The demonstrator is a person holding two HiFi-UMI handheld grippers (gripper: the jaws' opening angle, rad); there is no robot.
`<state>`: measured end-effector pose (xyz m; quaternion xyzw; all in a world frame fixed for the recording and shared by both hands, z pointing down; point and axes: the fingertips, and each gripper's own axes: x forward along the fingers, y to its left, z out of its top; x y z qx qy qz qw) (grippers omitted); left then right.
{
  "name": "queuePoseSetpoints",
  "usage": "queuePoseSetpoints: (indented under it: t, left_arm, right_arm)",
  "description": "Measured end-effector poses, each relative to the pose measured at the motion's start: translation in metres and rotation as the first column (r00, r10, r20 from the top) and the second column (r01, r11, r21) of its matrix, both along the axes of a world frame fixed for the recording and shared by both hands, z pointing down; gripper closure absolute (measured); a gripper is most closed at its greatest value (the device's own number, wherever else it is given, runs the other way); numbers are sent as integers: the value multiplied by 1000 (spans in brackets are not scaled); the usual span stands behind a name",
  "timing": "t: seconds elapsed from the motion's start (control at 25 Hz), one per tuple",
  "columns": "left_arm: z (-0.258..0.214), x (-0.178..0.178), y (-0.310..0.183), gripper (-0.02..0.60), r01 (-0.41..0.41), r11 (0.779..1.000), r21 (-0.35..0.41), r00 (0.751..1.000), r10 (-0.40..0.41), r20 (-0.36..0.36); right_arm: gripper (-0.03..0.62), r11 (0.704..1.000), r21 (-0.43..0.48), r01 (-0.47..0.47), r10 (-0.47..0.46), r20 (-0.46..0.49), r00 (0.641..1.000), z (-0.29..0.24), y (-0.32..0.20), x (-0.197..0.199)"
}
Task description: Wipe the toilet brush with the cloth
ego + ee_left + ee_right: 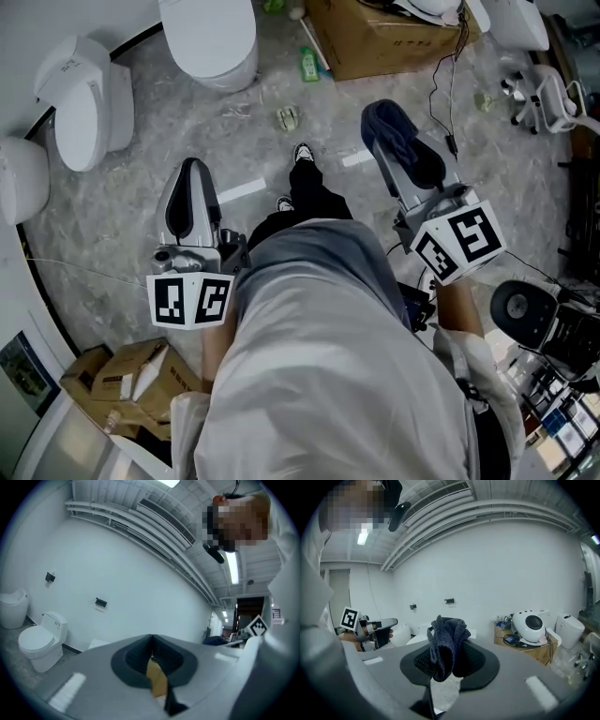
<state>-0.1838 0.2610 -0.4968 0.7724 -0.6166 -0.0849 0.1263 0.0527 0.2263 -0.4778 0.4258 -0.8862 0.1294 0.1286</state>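
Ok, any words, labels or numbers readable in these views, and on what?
Nothing reads clearly.
Cardboard box at top of the head view: dark print, too blurred to read.
White toilet lid at left: small mark, too small to read.
Cardboard boxes at lower left: pale labels, unreadable.
Cubes on the left gripper and right gripper: square marker patterns, no words.

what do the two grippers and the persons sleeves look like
The left gripper and right gripper match: smooth grey tapered bodies with two long jaws lined with black ribbed pads. The left cube and right cube are white with black square markers. The person wears a pale top with loose sleeves that end short of the wrists.
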Motion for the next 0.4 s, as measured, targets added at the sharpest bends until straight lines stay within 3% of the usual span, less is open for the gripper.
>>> queuePoseSetpoints:
  t: [0.4]
  left_arm:
    - [13, -8, 24, 581, 10, 999, -44, 1000, -10, 9]
  right_arm:
    - [508, 1000, 0, 25, -25, -31, 999, 8, 28, -19]
